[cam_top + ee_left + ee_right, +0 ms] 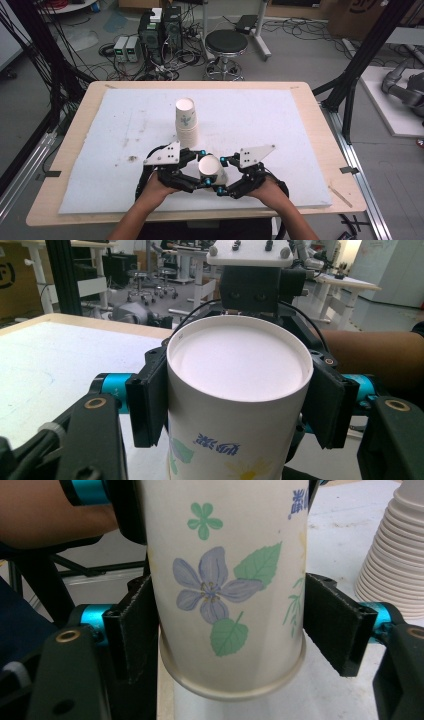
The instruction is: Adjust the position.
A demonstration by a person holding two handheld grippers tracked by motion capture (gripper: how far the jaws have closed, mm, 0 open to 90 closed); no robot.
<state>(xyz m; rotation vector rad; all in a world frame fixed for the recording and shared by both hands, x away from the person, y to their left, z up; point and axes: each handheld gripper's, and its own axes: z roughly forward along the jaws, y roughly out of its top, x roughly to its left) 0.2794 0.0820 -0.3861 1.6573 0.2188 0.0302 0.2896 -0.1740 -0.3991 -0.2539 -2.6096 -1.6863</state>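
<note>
While the wooden bench (320, 150) carries a large white foam sheet (125, 150) that covers most of its top, everything in hand sits near the edge closest to the person. On the sheet, toward its middle, stands a tall stack of paper cups (186, 122), upside down, their bases up; in the right gripper view the same stack (395, 555) rises at the far right, apart from the held cup. Just in front of the stack, between the two tools, is a single paper cup (211, 170) with flower print, also upside down, its white base facing up. It is lifted clear of the sheet: the right gripper view shows its rolled rim (235, 687) hanging free below the fingers.

The left gripper (192, 167), held in the person's left hand (155, 186), comes at the cup from the left; its fingers (147, 405) are closed on the cup's upper part, just under the base, pads flat on both sides. The right gripper (226, 175), in the right hand (267, 187), meets it from the right. Its fingers (337, 630) straddle the cup's lower part near the rim; the near pad (137, 630) touches the wall, while the other stands just off it, so the grip is not complete
</note>
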